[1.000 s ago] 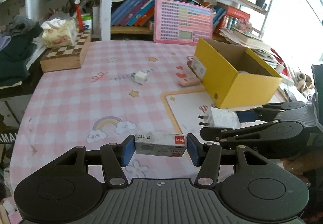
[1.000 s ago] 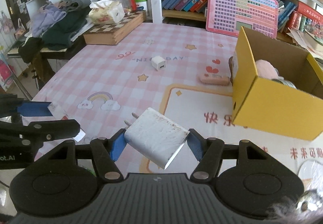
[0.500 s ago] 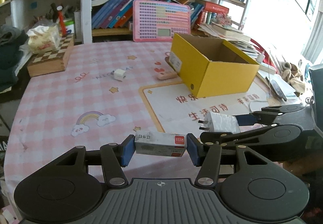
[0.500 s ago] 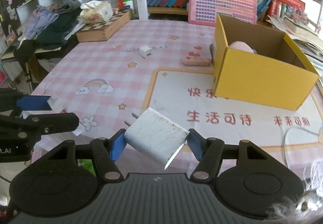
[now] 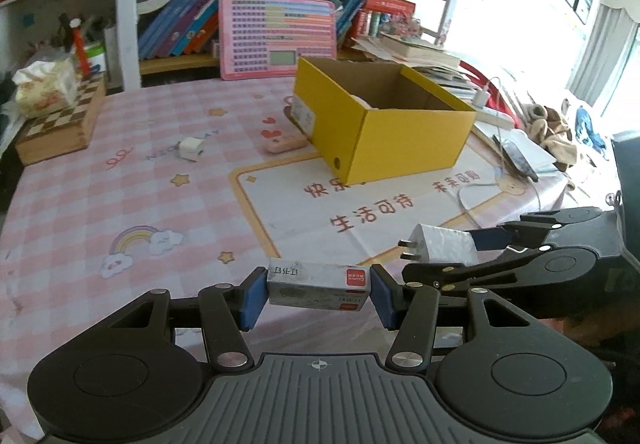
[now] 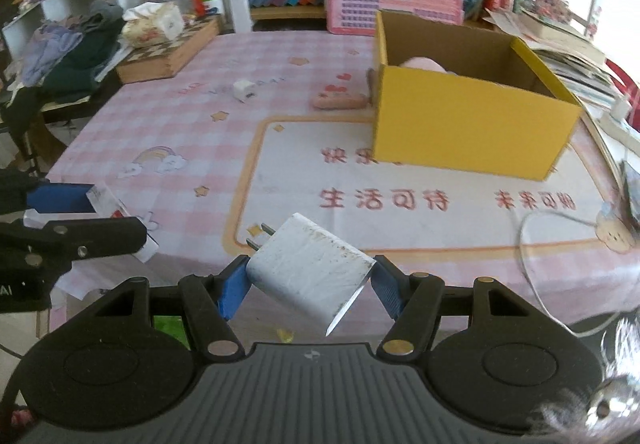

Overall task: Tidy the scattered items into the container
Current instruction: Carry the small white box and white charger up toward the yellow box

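The yellow box (image 5: 400,131) stands open on the pink checked tablecloth (image 5: 80,179), ahead of both claws and slightly to the right of the left one. Something pale pink lies inside it (image 6: 424,64).

The left gripper (image 5: 318,290) is closed on a small staple box (image 5: 318,286), white-grey with a red label; the blue pads press on its two short ends and it lies level between them, above the cloth. Just to the right of it is the right gripper (image 6: 304,278), clamped on a white charger plug (image 6: 310,272). The plug sits tilted between the pads, with its two metal pins pointing up and to the left.

Further ahead of the left claw, on the cloth, a small white cube adapter (image 5: 191,148) lies to the left, and a pink flat item (image 5: 286,143) lies touching or just beside the near left corner of the box. Beyond them, a wooden chessboard box (image 5: 60,123) carries a tissue pack (image 5: 46,85). A pink calculator board (image 5: 276,35) leans against the bookshelf behind the box.
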Demonstrator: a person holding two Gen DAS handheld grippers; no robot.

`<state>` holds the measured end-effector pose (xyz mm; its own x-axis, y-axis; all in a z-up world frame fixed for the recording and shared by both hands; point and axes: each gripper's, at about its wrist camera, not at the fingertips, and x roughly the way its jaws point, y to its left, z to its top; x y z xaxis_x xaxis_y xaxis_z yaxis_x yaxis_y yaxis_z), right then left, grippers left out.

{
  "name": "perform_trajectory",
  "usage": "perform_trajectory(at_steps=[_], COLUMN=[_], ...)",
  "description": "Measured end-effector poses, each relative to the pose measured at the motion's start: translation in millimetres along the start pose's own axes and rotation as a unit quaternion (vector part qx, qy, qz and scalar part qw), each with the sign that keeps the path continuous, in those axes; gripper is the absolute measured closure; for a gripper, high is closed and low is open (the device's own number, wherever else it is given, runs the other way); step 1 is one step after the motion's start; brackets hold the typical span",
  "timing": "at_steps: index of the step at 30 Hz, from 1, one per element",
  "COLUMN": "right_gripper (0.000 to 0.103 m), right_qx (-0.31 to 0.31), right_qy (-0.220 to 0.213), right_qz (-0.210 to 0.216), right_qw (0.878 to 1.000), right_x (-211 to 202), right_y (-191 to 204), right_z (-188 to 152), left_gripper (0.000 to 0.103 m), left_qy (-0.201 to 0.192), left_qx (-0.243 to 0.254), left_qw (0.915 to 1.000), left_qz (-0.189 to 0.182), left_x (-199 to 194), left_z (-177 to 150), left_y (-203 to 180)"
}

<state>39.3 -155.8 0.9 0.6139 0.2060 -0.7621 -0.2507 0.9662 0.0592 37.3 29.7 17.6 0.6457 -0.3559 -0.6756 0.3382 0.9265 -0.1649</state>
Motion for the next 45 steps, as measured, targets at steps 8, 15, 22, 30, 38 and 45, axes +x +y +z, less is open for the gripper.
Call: perform_trajectory(at_steps=[8, 15, 22, 30, 38, 45], right_gripper=[0.04, 0.04, 0.04, 0.04, 0.04, 0.04], right_qx=[0.025, 0.037, 0.05, 0.065, 0.077, 0.079], right_qy=[0.002, 0.004, 0.007, 0.009, 0.014, 0.02], right_qz=[-0.024, -0.041, -0.058, -0.071, -0.079, -0.082], right_qw=[0.999, 0.998, 0.997, 0.995, 0.994, 0.993], right_x=[-7, -12, -17, -20, -16, -8], right_y=[-17, -32, -49, -69, -94, -118], right_z=[-9, -14, -18, -19, -16, -8], left_gripper=[0.05, 0.05, 0.05, 0.05, 0.05, 0.05], left_qy=[0.009, 0.016, 0.023, 0.028, 0.033, 0.038], left_qx=[0.017, 0.03, 0.051, 0.067, 0.079, 0.083], left_qw=[0.9995, 0.9984, 0.9962, 0.9938, 0.9914, 0.9901], left_qz=[-0.027, -0.046, -0.067, -0.084, -0.099, -0.107], left_x=[14, 22, 35, 48, 66, 86], left_z=[5, 10, 17, 27, 39, 52], left_y=[-15, -28, -45, -63, -80, -94])
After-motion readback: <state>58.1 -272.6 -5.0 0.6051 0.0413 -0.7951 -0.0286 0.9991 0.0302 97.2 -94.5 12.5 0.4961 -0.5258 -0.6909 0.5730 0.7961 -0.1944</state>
